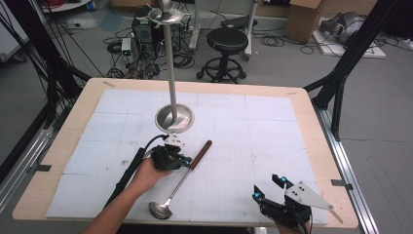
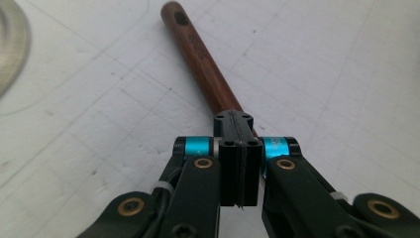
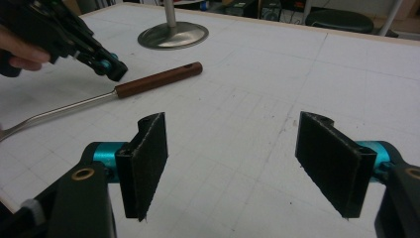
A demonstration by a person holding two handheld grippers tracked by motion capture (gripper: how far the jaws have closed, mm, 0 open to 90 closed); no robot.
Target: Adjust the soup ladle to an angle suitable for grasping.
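Currently, the left gripper hovers just above the steel ladle with a brown wooden handle, its jaws pressed fully together with nothing between them. That ladle lies flat on the white gridded mat, bowl toward the near edge, handle pointing at the round metal stand base. Well apart, the right gripper rests low, jaws wide and empty.

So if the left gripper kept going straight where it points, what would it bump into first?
Probably the ladle's brown wooden handle. The left gripper, jaws shut, points right along it from just above, though whether it already touches is hard to tell.
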